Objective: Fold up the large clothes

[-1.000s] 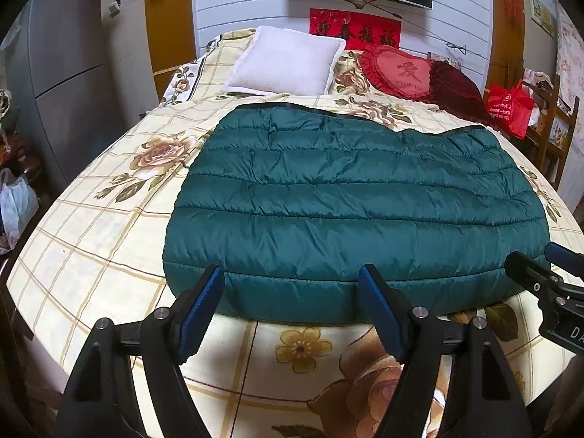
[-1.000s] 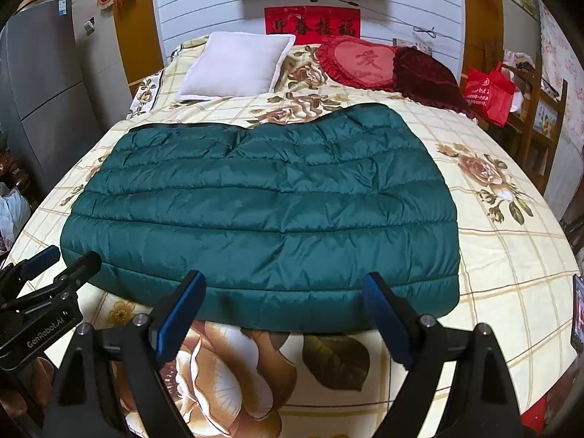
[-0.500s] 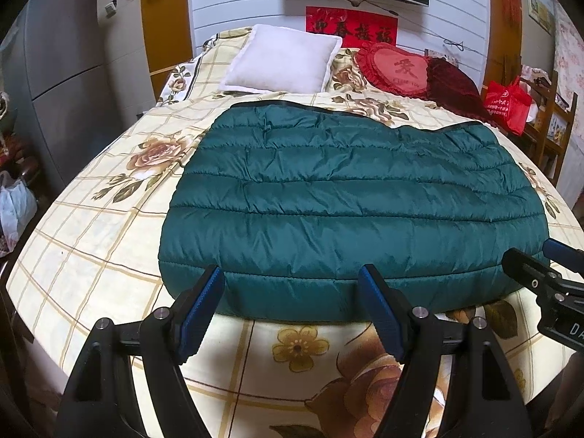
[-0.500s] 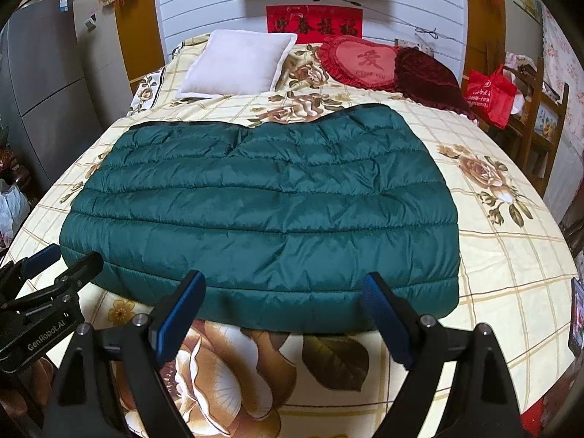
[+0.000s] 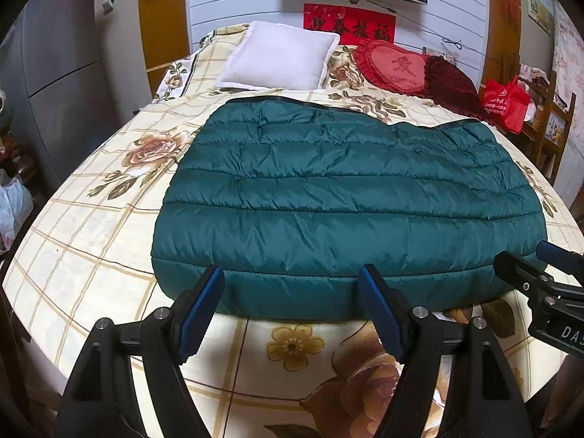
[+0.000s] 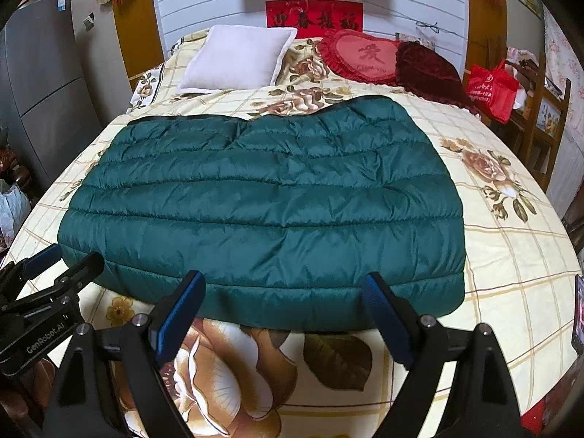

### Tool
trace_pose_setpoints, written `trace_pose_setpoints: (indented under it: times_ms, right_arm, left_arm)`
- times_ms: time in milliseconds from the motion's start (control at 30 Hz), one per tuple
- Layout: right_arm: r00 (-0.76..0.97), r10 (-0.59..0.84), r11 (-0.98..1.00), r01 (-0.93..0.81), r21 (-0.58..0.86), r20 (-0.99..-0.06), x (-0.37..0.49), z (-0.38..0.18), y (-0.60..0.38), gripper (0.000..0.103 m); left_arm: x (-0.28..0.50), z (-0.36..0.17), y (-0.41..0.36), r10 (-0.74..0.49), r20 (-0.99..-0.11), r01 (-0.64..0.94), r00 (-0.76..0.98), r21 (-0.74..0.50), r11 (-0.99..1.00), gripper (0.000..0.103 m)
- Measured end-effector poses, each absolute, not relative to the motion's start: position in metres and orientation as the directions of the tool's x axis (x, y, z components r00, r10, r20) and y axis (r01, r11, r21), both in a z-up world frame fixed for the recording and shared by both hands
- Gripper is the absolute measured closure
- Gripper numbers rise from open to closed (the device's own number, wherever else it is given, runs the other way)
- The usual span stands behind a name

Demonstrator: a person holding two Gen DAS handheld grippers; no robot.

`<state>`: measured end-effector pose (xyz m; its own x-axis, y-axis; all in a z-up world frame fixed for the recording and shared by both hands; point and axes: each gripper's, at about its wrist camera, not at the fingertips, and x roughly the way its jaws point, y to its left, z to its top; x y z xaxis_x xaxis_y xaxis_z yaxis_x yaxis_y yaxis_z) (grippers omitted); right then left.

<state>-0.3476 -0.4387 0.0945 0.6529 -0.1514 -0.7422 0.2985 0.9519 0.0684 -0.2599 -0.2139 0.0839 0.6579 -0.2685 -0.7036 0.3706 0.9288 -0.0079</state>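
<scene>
A dark green quilted down garment (image 5: 343,197) (image 6: 262,204) lies flat in a broad folded slab on the flowered bed cover (image 5: 84,233). My left gripper (image 5: 292,288) is open, its blue pads just short of the garment's near edge, toward its left half. My right gripper (image 6: 283,292) is open too, hovering before the near edge toward the right half. Nothing sits between either pair of fingers. Each gripper shows at the side of the other's view: the right one (image 5: 540,292) and the left one (image 6: 47,284).
At the head of the bed lie a white pillow (image 5: 281,56), a red heart cushion (image 5: 394,65) and a dark red cushion (image 5: 452,87). A red bag (image 5: 505,104) sits on a wooden shelf to the right. A grey fridge (image 5: 62,73) stands left.
</scene>
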Motion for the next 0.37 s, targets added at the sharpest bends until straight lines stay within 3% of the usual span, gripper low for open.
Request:
trace_pose_setpoints:
  times_ms: [367]
  right_arm:
    - [0.649, -0.145, 0.953, 0.293, 0.070, -0.747, -0.3455, 0.0908, -0.4387, 0.012]
  left_arm:
    - [-0.2542, 0.0820, -0.2067, -0.285, -0.696, 0.368, 0.659, -0.033, 0.929, 0.024]
